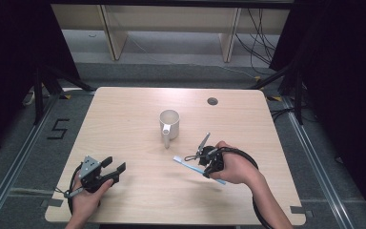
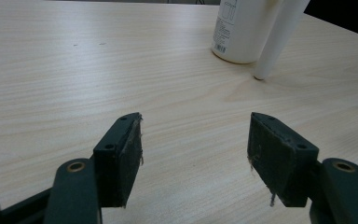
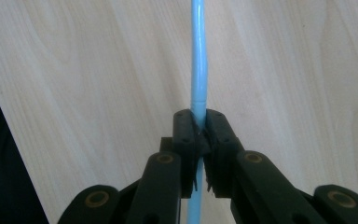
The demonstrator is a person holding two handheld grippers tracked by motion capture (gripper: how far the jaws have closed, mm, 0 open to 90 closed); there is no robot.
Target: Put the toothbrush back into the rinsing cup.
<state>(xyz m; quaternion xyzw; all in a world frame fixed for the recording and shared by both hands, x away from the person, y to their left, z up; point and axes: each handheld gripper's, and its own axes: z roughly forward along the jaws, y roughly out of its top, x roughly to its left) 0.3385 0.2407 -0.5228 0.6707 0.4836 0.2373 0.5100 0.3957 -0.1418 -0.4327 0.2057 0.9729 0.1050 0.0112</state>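
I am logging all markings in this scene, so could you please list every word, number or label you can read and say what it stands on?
"5": black mark on the grey floor left of the table.
Printed label with a barcode on the white mug, seen in the left gripper view: too small and blurred to read.
No text on the blue straw or either gripper.

Grey floor (image 1: 24,157) (marked "5"), black curtains (image 1: 9,57) flanking.

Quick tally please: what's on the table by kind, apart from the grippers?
White ceramic mug with a handle: 1
Long thin blue plastic stick, clamped in the right gripper: 1
Total: 2
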